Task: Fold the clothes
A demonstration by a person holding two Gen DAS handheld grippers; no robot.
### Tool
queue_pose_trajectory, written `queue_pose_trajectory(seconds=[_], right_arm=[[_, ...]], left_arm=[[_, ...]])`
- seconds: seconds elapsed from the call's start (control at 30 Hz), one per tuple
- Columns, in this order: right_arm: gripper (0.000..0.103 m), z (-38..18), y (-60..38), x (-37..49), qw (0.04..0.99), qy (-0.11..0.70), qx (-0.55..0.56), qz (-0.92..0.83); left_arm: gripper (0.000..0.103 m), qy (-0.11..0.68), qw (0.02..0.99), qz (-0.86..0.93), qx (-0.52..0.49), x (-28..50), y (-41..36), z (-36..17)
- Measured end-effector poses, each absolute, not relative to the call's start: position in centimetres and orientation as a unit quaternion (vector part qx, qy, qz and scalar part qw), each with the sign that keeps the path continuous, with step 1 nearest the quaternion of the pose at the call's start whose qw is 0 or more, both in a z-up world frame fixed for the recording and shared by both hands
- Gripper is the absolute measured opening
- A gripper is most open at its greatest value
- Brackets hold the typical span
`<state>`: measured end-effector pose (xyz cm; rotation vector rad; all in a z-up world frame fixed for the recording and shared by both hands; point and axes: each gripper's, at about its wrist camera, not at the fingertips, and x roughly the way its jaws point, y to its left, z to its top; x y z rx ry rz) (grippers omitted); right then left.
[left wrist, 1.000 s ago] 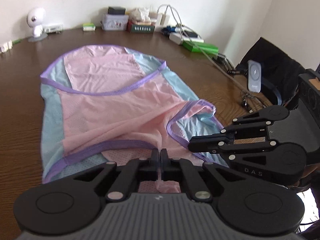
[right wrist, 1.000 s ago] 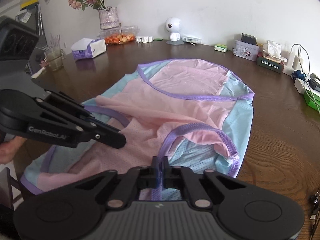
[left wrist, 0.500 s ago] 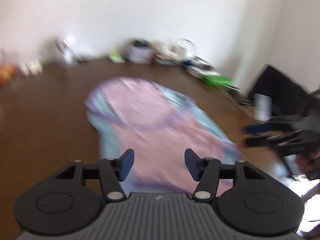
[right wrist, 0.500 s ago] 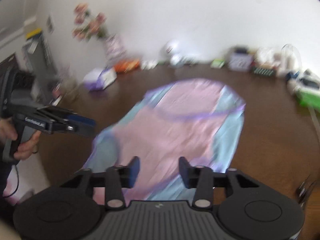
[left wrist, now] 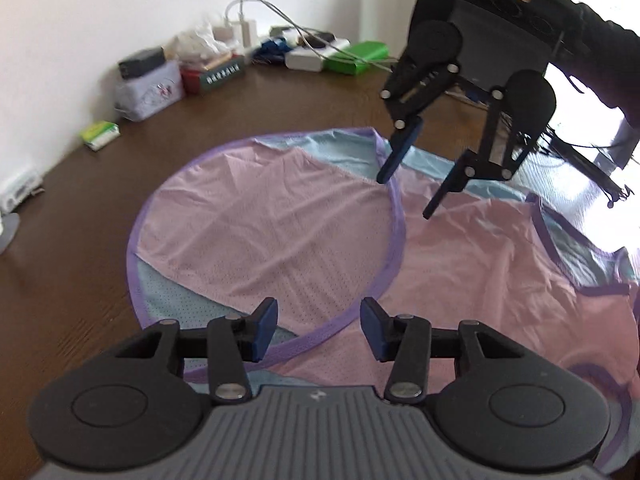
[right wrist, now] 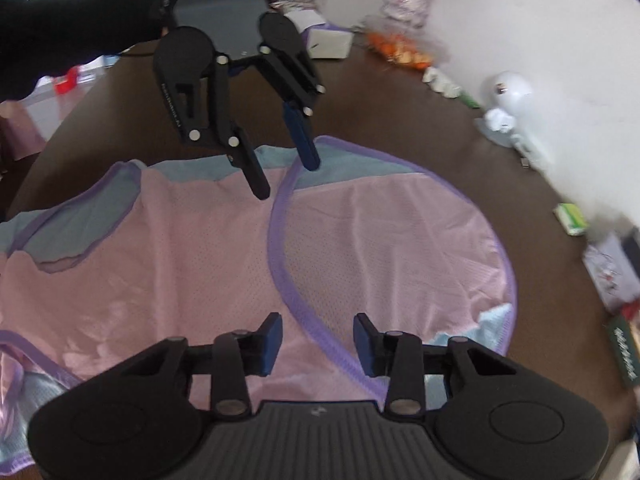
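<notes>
1. The garment [left wrist: 280,220], a pink mesh top with light blue side panels and purple trim, lies spread across the brown bench [left wrist: 60,280], one end already folded over onto the body.
2. My left tool [left wrist: 318,330] is wide apart and holds nothing. It hovers over the purple trim [left wrist: 394,240] at the near edge of the folded flap.
3. My right tool [right wrist: 316,340] is likewise wide and empty. It sits above the same curved trim at the opposite edge of the garment.
4. In each view the other tool faces me across the cloth, fingers pointing down at the trim line, just above the fabric; I cannot tell whether any fingertip touches it.
5. Step in hand, as I judge it: positioning for a fresh grasp between folds, with both tools lined up on the flap's edge.
6. The next move calls for lowering both tools evenly, straddling the trim, and pinching both layers together. The mesh looks thin and slippery, so a shallow pinch may catch one layer only.
7. Boxes, cables and a small white camera [right wrist: 508,88] stand at the bench's rim, well apart from the garment.
</notes>
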<state>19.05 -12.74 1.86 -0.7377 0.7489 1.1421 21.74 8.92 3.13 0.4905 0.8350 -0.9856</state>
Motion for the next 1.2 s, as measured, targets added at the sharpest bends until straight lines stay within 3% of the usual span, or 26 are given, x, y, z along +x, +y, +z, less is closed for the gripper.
queue_pose_trajectory(seconds=[0.1,0.2,0.27,0.3,0.57,0.7,0.77,0.83,0.9,0.93,1.0,1.03,1.1,1.13,1.2], right_arm=[[0.032,0.9,-12.2,20.2,0.684,0.347,-0.349,0.538],[0.022,0.7,-12.8,20.8,0.674,0.359,-0.335,0.551],[0.004,0.7,-13.3,20.9,0.671,0.366,-0.332,0.553],[0.003,0.7,-13.5,20.8,0.669,0.367,-0.332,0.554],[0.000,3.5,-15.3,21.9,0.727,0.325,-0.287,0.533],[0.001,2.9,-15.0,22.9,0.742,0.332,-0.294,0.503],[0.003,1.8,-14.6,23.1,0.749,0.335,-0.305,0.483],[0.010,1.5,-15.0,23.1,0.755,0.340,-0.304,0.471],[0.024,2.6,-16.5,23.1,0.771,0.332,-0.283,0.465],[0.037,3.2,-17.4,23.3,0.789,0.327,-0.269,0.445],[0.038,3.7,-18.7,24.4,0.830,0.343,-0.235,0.372],[0.033,3.4,-19.2,25.2,0.838,0.365,-0.215,0.345],[0.032,2.4,-19.8,26.1,0.839,0.404,-0.180,0.316],[0.030,1.9,-19.9,26.0,0.838,0.413,-0.171,0.315],[0.026,1.0,-19.7,25.6,0.838,0.419,-0.167,0.306]], left_arm=[[0.044,0.394,0.753,-0.471,0.235,22.5,9.6,2.4],[0.024,0.390,0.747,-0.480,0.243,22.7,10.5,1.9],[0.006,0.389,0.745,-0.484,0.241,22.7,11.0,2.0],[0.003,0.386,0.745,-0.487,0.243,22.6,11.2,2.1],[0.002,0.345,0.778,-0.471,0.231,22.5,12.5,4.1],[0.002,0.368,0.786,-0.442,0.224,23.9,12.4,3.3],[0.007,0.379,0.793,-0.423,0.221,24.4,12.7,2.9],[0.022,0.384,0.801,-0.406,0.213,24.7,13.3,2.9],[0.056,0.377,0.826,-0.369,0.199,25.1,14.0,3.4],[0.057,0.373,0.839,-0.347,0.191,25.4,14.3,3.6],[0.057,0.389,0.847,-0.322,0.164,26.3,14.5,3.4],[0.055,0.398,0.848,-0.315,0.153,26.7,14.3,3.0],[0.034,0.397,0.851,-0.309,0.150,26.2,14.0,2.2],[0.030,0.394,0.854,-0.307,0.146,25.9,14.0,2.0],[0.003,0.391,0.862,-0.291,0.138,25.3,14.3,2.0]])
